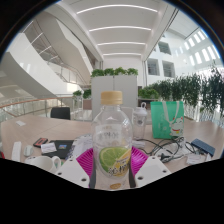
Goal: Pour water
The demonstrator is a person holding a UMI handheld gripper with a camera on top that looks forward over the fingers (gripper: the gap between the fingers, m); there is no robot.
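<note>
My gripper (113, 163) pinches the water bottle (112, 130) between both pads, holding it upright just ahead of me. Its cap (112, 98) looks on, so tipping now pours nothing; a loose squeeze could let it slip onto the table (30, 130).

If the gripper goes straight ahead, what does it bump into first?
The clear bottle with the tan cap. It already stands between the jaws of the gripper, which look shut on it, so nothing else comes first. The cup stands farther back.
</note>
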